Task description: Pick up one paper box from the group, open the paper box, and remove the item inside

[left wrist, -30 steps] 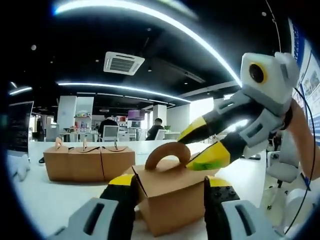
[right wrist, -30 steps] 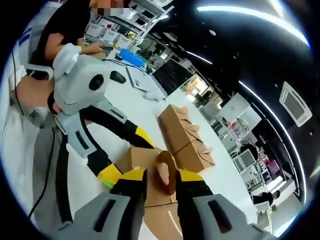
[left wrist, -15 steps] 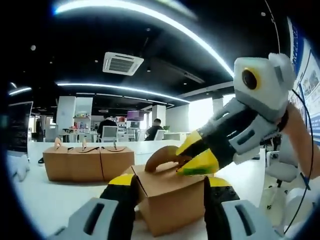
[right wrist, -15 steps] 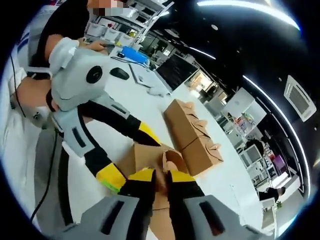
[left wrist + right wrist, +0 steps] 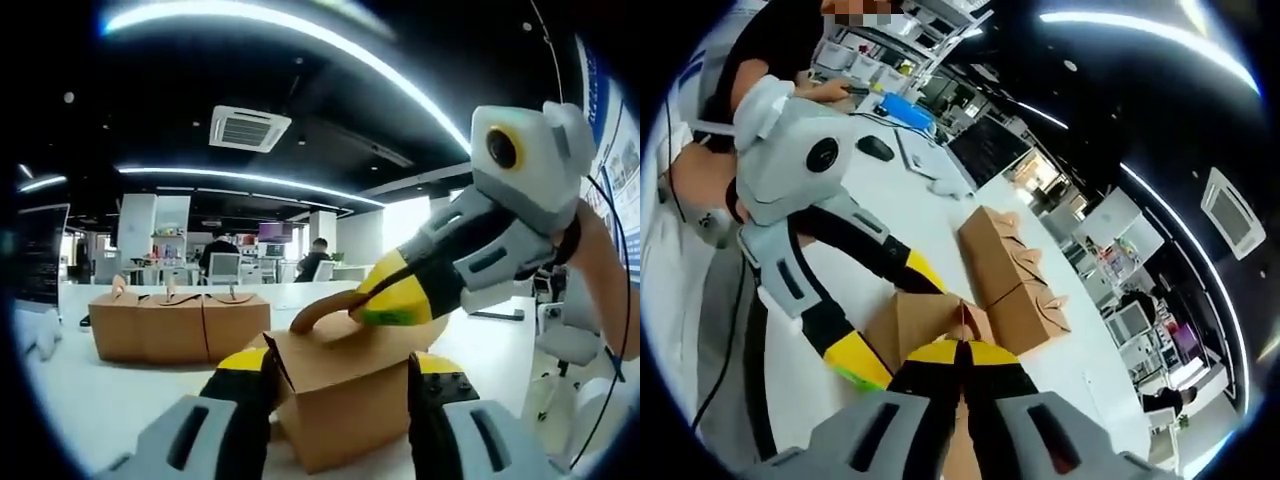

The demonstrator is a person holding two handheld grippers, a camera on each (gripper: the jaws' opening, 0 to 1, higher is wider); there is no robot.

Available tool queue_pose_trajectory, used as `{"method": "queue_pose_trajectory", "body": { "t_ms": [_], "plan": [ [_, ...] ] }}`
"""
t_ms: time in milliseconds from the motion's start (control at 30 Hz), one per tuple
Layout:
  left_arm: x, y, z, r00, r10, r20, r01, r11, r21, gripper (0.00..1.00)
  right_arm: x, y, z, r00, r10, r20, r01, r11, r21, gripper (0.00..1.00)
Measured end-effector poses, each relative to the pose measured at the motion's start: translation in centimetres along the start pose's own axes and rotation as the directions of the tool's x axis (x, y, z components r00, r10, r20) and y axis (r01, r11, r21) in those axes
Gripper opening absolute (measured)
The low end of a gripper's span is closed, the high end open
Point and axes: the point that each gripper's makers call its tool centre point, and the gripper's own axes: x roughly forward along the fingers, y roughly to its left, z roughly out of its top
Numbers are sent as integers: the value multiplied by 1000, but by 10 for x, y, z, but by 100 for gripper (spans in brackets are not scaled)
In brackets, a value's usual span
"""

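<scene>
White table bears paper box between left tool.

Honestly nothing legible here. The plain brown cardboard boxes carry no print or labels I can make out. There's a blue-and-white wall poster at the right edge of the left gripper view, but whatever's on it is way too blurry to read.
</scene>
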Motion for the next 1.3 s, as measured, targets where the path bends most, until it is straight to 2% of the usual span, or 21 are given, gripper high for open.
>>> {"method": "queue_pose_trajectory", "body": {
  "t_ms": [367, 833, 1133, 1267, 1300],
  "plan": [
    [6, 19, -1, 1000, 27, -1, -27, 1000, -6, 54, -8, -1, 9, 1000, -11, 16, 11, 1000, -20, 2],
    [-2, 4, -1, 1000, 29, 1, -29, 1000, -6, 54, -12, -1, 15, 1000, -20, 20, 20, 999, -35, 2],
    [-1, 5, -1, 1000, 31, -2, -31, 999, -6, 54, -21, 2, 22, 999, -27, 31, 29, 998, -56, 2],
    [-2, 5, -2, 999, 20, -27, -20, 1000, 6, 54, -28, 0, 27, 998, -35, 51, 39, 996, -79, 2],
    [-3, 7, -5, 999, 22, -45, -21, 999, 36, 54, -28, -1, 28, 998, -37, 52, 41, 996, -82, 2]
  ]
}}
